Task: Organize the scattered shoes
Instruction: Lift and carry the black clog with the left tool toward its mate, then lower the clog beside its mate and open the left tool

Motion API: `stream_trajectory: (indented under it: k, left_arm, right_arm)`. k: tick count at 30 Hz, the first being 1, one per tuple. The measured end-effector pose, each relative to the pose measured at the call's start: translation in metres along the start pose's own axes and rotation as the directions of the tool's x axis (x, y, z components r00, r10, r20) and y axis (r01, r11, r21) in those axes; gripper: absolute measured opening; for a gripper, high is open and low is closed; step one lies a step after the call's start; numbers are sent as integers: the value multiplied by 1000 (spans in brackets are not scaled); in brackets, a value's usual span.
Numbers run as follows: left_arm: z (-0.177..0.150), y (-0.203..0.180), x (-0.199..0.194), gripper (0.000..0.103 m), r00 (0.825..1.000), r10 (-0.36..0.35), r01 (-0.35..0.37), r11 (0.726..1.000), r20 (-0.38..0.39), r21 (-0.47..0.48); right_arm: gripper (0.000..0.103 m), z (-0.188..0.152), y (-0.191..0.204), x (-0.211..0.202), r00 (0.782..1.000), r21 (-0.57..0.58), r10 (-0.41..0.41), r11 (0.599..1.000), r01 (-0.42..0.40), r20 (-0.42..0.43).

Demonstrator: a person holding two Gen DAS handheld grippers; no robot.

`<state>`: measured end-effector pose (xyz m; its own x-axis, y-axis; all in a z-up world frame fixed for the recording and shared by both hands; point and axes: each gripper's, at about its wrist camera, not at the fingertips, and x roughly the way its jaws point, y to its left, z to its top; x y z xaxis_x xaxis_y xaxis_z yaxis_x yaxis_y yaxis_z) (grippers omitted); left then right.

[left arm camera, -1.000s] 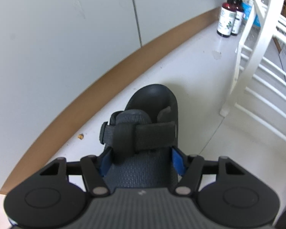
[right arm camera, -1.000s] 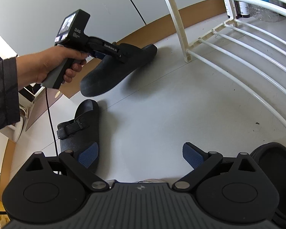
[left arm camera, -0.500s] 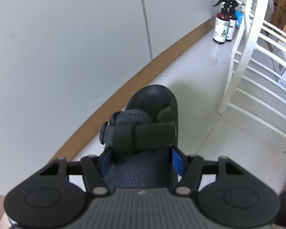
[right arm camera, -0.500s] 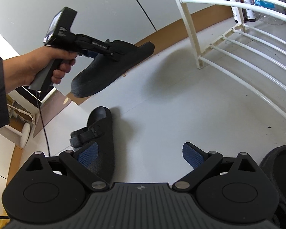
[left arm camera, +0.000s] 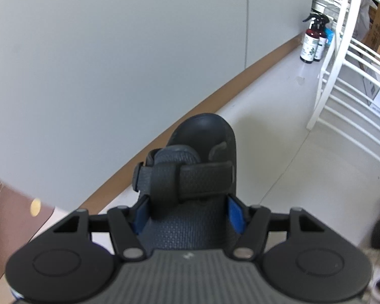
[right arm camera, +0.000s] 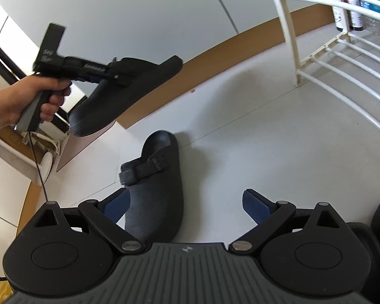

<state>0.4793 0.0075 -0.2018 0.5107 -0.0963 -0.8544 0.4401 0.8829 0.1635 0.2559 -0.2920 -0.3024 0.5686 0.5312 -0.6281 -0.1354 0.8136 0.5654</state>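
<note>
White floor [right arm camera: 253, 131] spreads below me; my left gripper [left arm camera: 188, 212] clamps a dark clog [left arm camera: 190, 187] in the air, my right gripper [right arm camera: 187, 205] gapes over its mate [right arm camera: 154, 190].

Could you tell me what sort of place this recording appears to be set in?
Probably an entryway or hallway corner of a home, though I can't be sure. A white slatted shoe rack stands on the pale floor against a grey wall with a brown baseboard, a dark clog lies loose, and spray bottles stand by the wall.
</note>
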Motion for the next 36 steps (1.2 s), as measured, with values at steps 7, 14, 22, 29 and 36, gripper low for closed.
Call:
stream_trajectory:
  k: [7, 14, 22, 29, 36]
  left_arm:
    - [-74, 44, -30, 65, 999, 19, -19, 1000, 29, -25]
    - [-154, 65, -29, 65, 1000, -2, 3, 994, 4, -108]
    - [-209, 62, -23, 65, 999, -40, 37, 990, -20, -137]
    - [-232, 53, -2, 66, 1000, -31, 31, 984, 2, -173]
    - [-245, 32, 19, 78, 999, 8, -15, 990, -49, -141]
  right_arm:
    - [98, 1, 31, 15, 999, -96, 18, 995, -22, -44]
    - [98, -4, 48, 28, 996, -129, 2, 992, -14, -94]
    - [98, -15, 78, 40, 989, -177, 19, 983, -45, -147]
    - [98, -19, 87, 46, 988, -188, 16, 981, -45, -154]
    - [98, -22, 94, 44, 986, -186, 15, 982, -46, -166]
